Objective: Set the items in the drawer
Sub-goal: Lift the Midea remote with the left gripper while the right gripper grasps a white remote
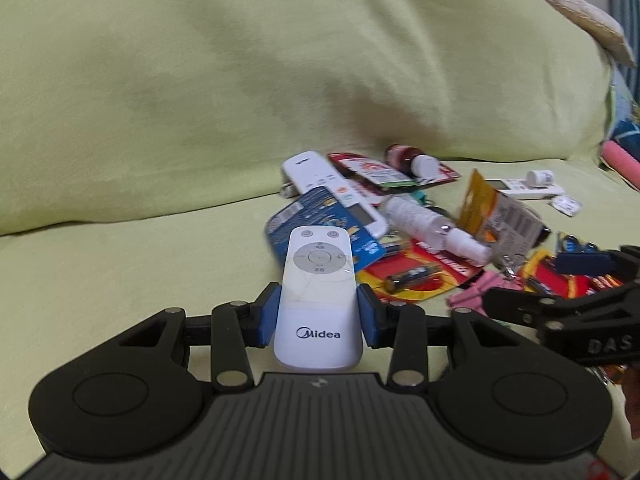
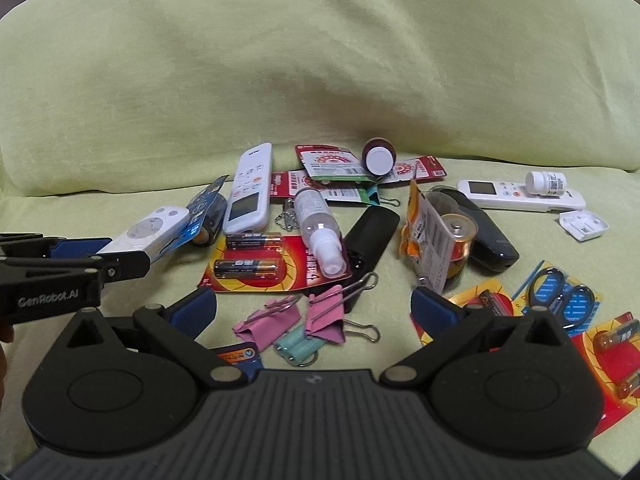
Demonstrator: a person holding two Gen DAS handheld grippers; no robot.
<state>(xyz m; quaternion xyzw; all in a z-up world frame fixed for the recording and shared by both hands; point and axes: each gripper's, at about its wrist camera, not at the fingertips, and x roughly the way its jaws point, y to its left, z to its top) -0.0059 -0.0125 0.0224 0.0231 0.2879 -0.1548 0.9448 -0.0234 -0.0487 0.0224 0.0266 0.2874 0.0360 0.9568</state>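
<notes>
Soft, even indoor light, no hard glare.

Both fisheye views bent and darkened at the corners. The left view was blurred across the far clutter; a faint shadow lay on the green cushion behind it.

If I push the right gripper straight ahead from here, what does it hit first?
Most likely the pink binder clips, lying between the open fingers of the right gripper. Beyond them lies the red battery pack. How high the gripper sits above the cushion is unclear.

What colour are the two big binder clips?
Pink binder clips, seen best in the right wrist view.
</notes>
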